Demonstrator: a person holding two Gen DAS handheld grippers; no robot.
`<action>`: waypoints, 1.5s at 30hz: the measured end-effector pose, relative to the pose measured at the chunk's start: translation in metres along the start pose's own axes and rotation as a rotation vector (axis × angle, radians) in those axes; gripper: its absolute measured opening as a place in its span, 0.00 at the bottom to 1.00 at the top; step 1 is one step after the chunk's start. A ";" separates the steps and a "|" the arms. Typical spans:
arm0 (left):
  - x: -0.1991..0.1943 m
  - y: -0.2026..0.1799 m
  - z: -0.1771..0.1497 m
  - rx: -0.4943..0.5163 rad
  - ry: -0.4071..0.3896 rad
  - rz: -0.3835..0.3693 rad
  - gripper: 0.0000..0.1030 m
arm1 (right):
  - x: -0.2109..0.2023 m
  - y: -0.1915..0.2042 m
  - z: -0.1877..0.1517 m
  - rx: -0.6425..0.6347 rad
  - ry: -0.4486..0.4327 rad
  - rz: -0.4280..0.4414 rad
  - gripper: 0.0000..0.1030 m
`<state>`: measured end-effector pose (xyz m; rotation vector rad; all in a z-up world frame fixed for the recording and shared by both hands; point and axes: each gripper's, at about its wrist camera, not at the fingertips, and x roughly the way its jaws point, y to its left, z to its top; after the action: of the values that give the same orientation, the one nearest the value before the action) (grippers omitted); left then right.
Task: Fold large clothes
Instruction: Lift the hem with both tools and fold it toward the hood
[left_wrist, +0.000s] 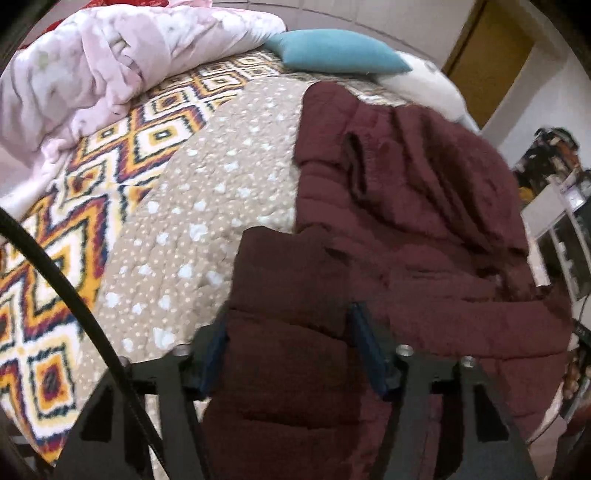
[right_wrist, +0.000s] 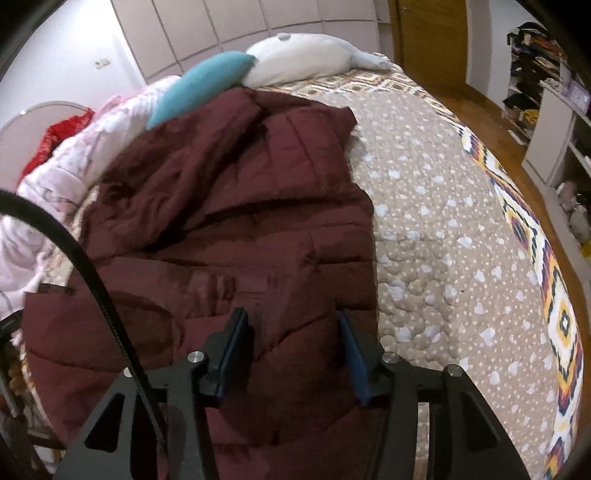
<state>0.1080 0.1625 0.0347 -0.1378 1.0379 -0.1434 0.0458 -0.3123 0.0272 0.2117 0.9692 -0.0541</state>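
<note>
A dark maroon puffer jacket (left_wrist: 406, 206) lies spread on the bed, also seen as the jacket (right_wrist: 229, 206) in the right wrist view. Its near hem rises as a padded flap between the fingers of my left gripper (left_wrist: 288, 332); the flap fills the gap and both blue pads press on it. My right gripper (right_wrist: 291, 332) stands at the hem's other end, near the jacket's right edge. Bunched maroon fabric fills the space between its pads down to the gripper's base. Both grippers point steeply down at the bed.
The bed carries a beige dotted quilt (right_wrist: 443, 229) over a patterned cover (left_wrist: 122, 155). A pink duvet (left_wrist: 92, 66), a teal pillow (left_wrist: 336, 51) and a white pillow (right_wrist: 303, 55) lie at its head. Shelves (right_wrist: 554, 122) and wooden floor are to the right.
</note>
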 end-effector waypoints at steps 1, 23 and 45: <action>-0.003 0.000 -0.001 0.003 -0.006 0.023 0.38 | -0.002 0.004 -0.001 -0.023 -0.008 -0.025 0.30; -0.081 -0.076 0.190 0.038 -0.356 0.131 0.24 | -0.083 -0.017 0.162 0.034 -0.317 -0.111 0.18; 0.147 -0.103 0.305 0.057 -0.245 0.352 0.26 | 0.111 -0.050 0.271 0.151 -0.208 -0.247 0.18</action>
<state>0.4394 0.0485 0.0817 0.0791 0.7982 0.1604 0.3214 -0.4110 0.0767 0.2195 0.7800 -0.3701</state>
